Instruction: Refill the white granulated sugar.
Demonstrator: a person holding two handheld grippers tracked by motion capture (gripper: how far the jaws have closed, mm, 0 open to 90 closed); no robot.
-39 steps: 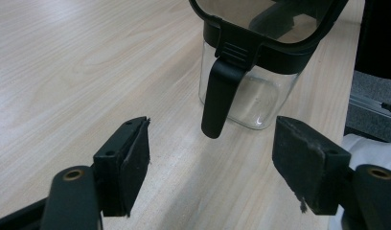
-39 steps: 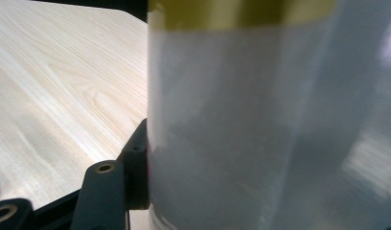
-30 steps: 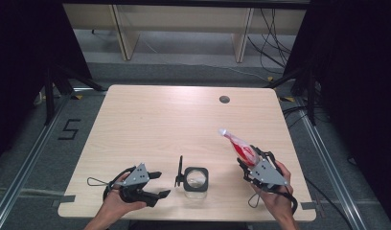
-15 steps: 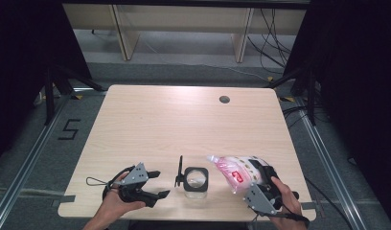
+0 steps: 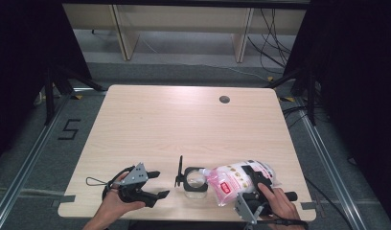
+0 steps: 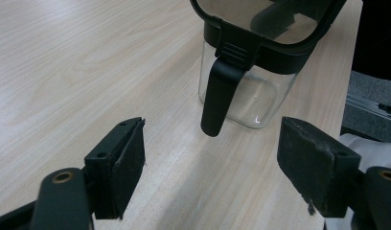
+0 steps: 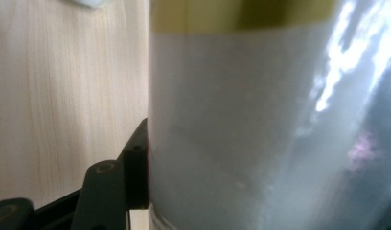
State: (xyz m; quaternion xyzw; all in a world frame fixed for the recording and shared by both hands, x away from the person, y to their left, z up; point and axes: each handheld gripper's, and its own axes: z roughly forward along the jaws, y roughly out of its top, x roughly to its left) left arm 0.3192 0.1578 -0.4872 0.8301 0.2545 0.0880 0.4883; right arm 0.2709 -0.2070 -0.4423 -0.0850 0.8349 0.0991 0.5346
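Observation:
A small clear container (image 5: pixel 195 182) with a black-framed lid swung open and a hanging black latch (image 6: pixel 217 100) stands near the table's front edge. My left gripper (image 5: pixel 160 184) rests to its left, open, with its pads (image 6: pixel 129 165) wide apart and aimed at the container (image 6: pixel 251 91). My right gripper (image 5: pixel 257 178) is shut on a white, pink and red plastic bag (image 5: pixel 234 181). The bag is tilted over with its end against the container's right side. In the right gripper view the bag (image 7: pixel 270 120) hides one jaw; the other finger (image 7: pixel 136 172) presses on its side.
The light wooden table (image 5: pixel 184 124) has a round cable hole (image 5: pixel 224 99) at the far right. Its front edge runs just below both hands. Shelving legs and cables lie on the floor beyond the table.
My right gripper has carried the bag down and to the left, tipping it from upright at the right side to lying against the container. The left gripper has not moved.

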